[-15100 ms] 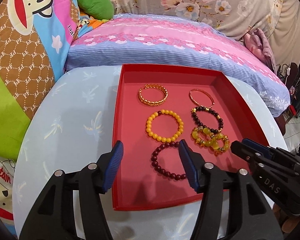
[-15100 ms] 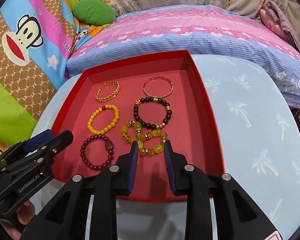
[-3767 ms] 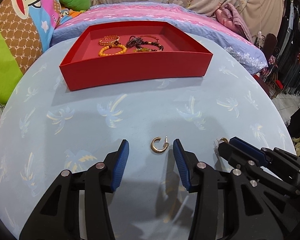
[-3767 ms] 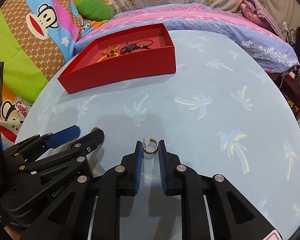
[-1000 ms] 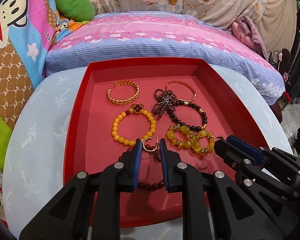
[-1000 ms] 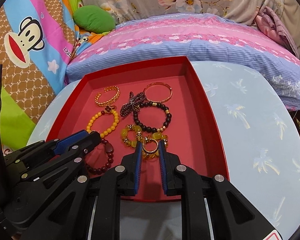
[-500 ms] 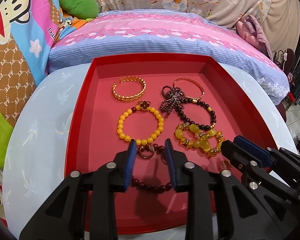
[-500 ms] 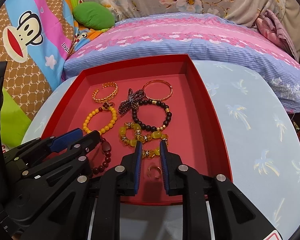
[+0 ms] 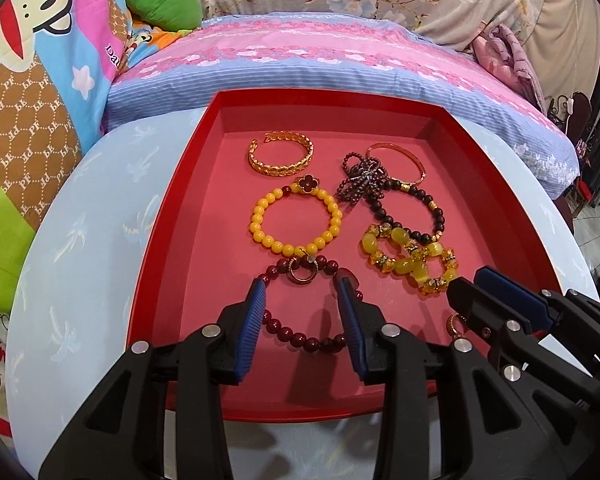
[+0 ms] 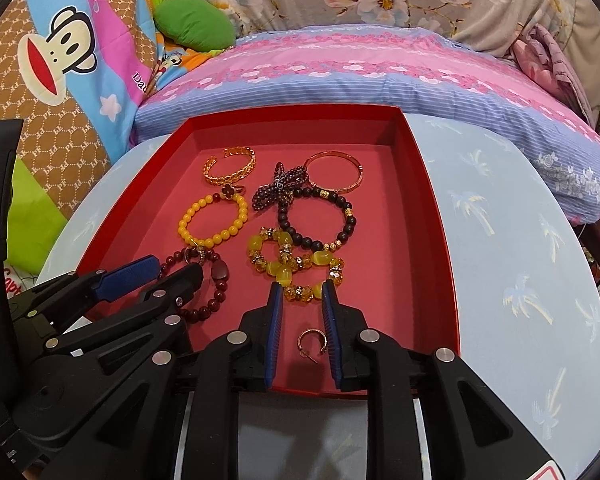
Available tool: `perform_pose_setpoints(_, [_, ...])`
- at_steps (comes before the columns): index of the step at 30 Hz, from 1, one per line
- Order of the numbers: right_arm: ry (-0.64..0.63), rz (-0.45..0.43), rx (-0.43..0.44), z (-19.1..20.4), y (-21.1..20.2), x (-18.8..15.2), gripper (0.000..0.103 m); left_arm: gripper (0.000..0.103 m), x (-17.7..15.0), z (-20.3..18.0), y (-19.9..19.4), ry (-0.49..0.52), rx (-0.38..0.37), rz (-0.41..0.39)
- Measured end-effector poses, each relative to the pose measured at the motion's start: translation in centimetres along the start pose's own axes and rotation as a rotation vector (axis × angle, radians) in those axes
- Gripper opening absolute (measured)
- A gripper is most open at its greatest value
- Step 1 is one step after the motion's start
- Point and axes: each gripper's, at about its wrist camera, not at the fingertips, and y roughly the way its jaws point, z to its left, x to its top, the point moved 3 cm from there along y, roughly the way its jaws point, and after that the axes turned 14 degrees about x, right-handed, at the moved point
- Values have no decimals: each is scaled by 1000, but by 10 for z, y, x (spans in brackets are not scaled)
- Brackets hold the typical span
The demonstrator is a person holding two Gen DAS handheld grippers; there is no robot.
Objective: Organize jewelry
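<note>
Here both tongs were spread apart and gripped nothing. The left tongs hovered low over the shallow red cardboard tray on the pale blue palm-print tabletop. Just ahead of their blue ribbed pads, a small gold hoop earring lay across the far edge of the dark red beaded bracelet, touching the yellow beaded bracelet. We judged it sat there because the tongs had let go directly above that spot; it overlapped both bracelets rather than lying on bare tray floor.

The right tongs stood over the tray's near right corner. A second small gold hoop earring rested on bare red floor between the pads, close to the right pad; we could not tell whether it touched. It lay just near of the amber-yellow crystal bracelet, apart from it.

Further back lay:
- a gold leaf-pattern cuff
- a thin rose-gold bangle
- a dark brown beaded bracelet with gold spacers
- a purple beaded bow-shaped piece, overlapping that bracelet

Our judgement: both earrings were now in the tray, so this placing step looked done. The pair lay well apart, so matching them up might remain.
</note>
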Motion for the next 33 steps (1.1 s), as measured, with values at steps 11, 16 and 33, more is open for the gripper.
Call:
perform_pose_setpoints(11, [-5, -8, -17, 1, -11, -6, 25, 35, -6, -1, -12, -12, 6, 2])
perform_pose_setpoints(16, [11, -48, -45, 1, -29, -3, 32, 53, -1, 1, -30, -20, 86, -43])
perform_pose_setpoints(33, [32, -132, -113, 9, -91, -19, 65, 88, -19, 28, -78, -83, 124, -61])
